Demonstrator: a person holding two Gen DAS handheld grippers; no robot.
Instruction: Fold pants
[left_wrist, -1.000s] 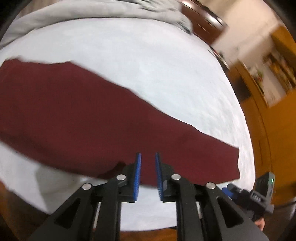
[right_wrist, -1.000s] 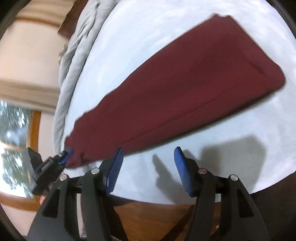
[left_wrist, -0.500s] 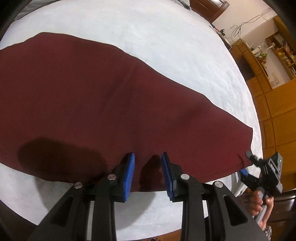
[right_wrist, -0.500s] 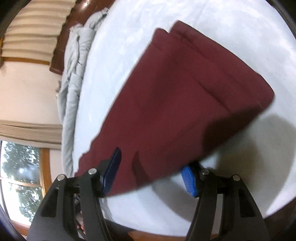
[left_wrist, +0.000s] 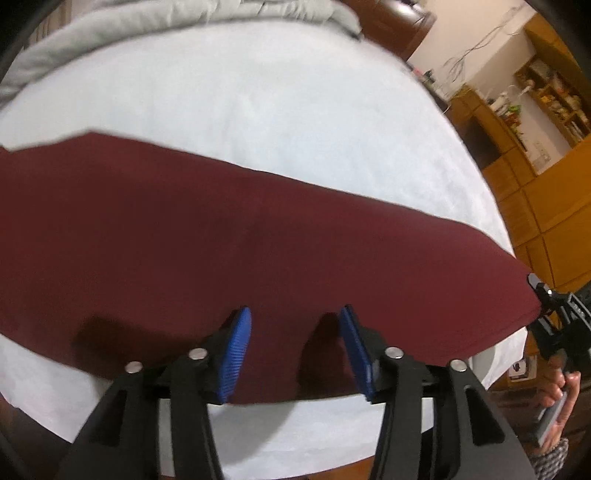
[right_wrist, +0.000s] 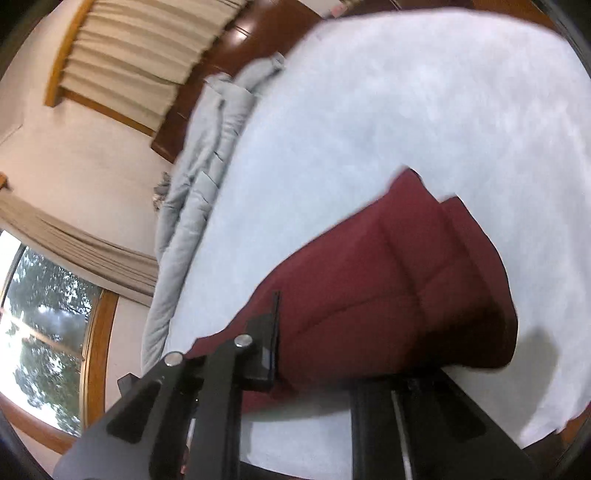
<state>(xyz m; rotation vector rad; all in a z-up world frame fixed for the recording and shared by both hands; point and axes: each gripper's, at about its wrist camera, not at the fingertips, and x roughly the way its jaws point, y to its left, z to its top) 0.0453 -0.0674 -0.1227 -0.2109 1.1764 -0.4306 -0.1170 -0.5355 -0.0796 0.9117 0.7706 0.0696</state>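
Note:
The dark red pants (left_wrist: 207, 236) lie folded lengthwise on the white bed (left_wrist: 258, 96), running from left to right. My left gripper (left_wrist: 295, 347) is open, its blue pads over the near edge of the pants at mid-length. In the right wrist view the pants (right_wrist: 399, 288) fill the lower middle. My right gripper (right_wrist: 325, 362) is open wide with its jaws astride the near end of the pants; its right finger is hidden under the cloth. The right gripper also shows in the left wrist view (left_wrist: 550, 321) at the pants' right end.
A grey duvet (left_wrist: 184, 18) is bunched along the far side of the bed (right_wrist: 424, 110). A dark wooden headboard (left_wrist: 391, 26) and wooden shelves (left_wrist: 535, 110) stand at the right. A window with curtains (right_wrist: 44, 325) is at the left.
My left gripper has opened wider over the pants' near edge. My right gripper has moved in low onto the pants' end, so the cloth now lies between its jaws.

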